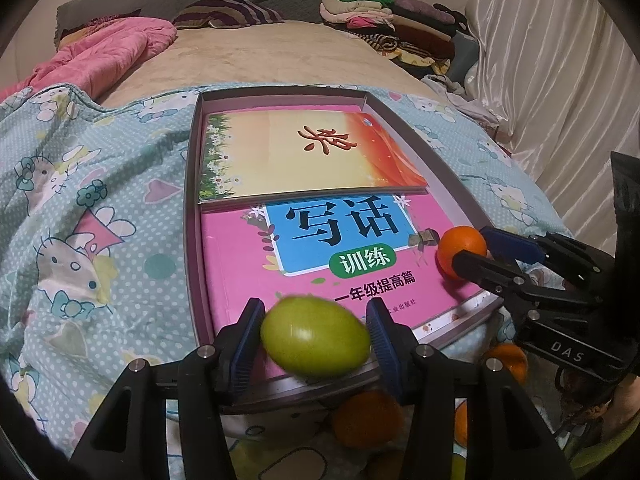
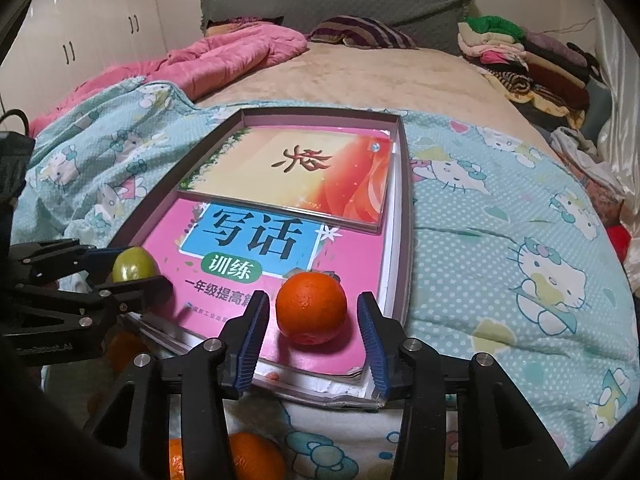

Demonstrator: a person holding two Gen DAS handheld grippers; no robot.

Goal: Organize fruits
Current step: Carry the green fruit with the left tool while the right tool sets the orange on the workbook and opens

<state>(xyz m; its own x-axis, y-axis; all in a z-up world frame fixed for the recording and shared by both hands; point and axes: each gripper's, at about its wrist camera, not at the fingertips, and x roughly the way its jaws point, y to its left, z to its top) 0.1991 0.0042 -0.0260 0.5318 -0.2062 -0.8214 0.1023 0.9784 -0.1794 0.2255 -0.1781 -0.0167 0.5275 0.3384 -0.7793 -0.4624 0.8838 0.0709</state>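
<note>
My left gripper [image 1: 316, 334] is shut on a green fruit [image 1: 315, 337] and holds it over the near edge of a shallow tray [image 1: 192, 216] that holds books. It also shows in the right wrist view [image 2: 132, 276] with the green fruit [image 2: 133, 269]. My right gripper [image 2: 312, 324] is open around an orange [image 2: 311, 307] that rests on the pink book [image 2: 256, 264]; its pads stand apart from the fruit. In the left wrist view the right gripper [image 1: 476, 250] sits at the orange [image 1: 461, 251]. More oranges [image 1: 367, 420] lie on the bedspread below the tray.
A second book [image 1: 312, 152] lies on the far half of the tray. The tray sits on a Hello Kitty bedspread [image 2: 500, 248]. A pink quilt [image 2: 224, 60] and piled clothes [image 2: 520, 52] lie at the far end of the bed.
</note>
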